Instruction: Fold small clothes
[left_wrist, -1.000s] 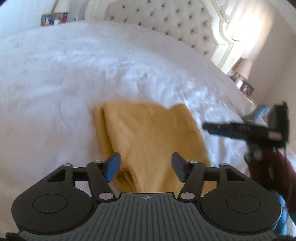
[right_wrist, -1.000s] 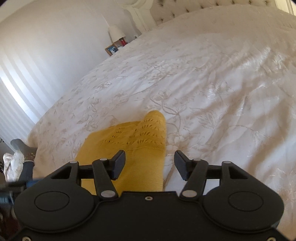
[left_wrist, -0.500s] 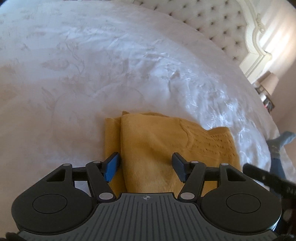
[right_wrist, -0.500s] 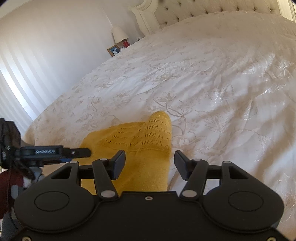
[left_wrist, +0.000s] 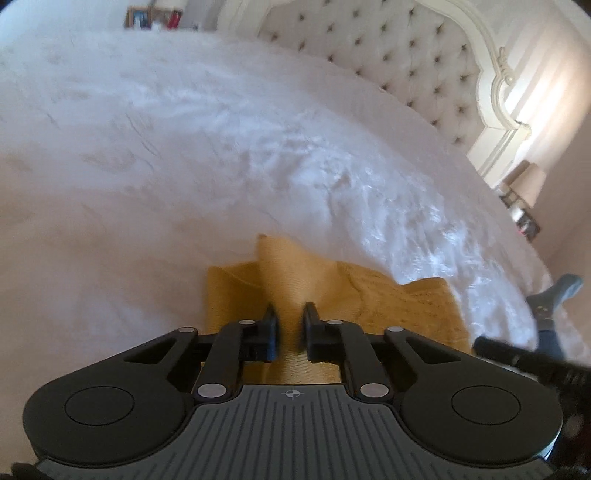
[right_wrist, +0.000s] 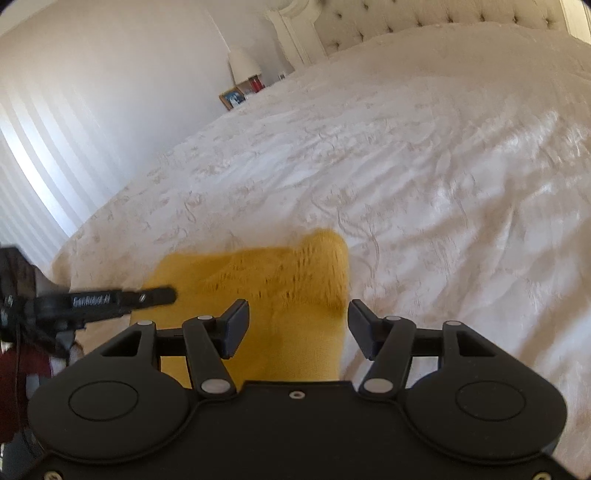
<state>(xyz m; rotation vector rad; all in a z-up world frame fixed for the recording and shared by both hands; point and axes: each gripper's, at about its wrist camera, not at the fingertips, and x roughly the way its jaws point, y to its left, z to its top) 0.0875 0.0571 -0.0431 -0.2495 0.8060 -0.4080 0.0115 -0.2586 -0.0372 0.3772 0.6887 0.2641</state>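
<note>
pinching down on the cloth now: our left gripper (left_wrist: 290, 325), which a second ago sat with its jaws wide over the flat mustard knit garment (left_wrist: 388, 306), is closing them on a ridge of that fabric. in the left wrist view the cloth is bunched up into a little peak between the pads and rises just past the tips, so the pads do look like they're pressing on it. before, the piece lay smooth with a neat double edge on the left; now that near-left part is gathered and lifted a bit.

our right gripper (right_wrist: 297, 328) hasn't budged. its jaws stand apart with the garment's lacy patterned end (right_wrist: 317, 266) lying under and between them, pads not touching it as far as we can tell. the view is a bit blurred though.

the garment sits on the near edge of the white embroidered bedspread (right_wrist: 443, 166), already folded into a narrow strip by the look of it. we'd guess the left grab is the start of the next fold, carrying that end over toward the right side, while the right one waits to grab or pin its end.

writing: the side of the left gripper shows in the right wrist view with small white lettering (right_wrist: 91, 300) on it. looks like "genrobot.ai" but it's fuzzy, so don't quote us. the picture frame (right_wrist: 232, 98) on the far nightstand is too small to read anything.
</note>
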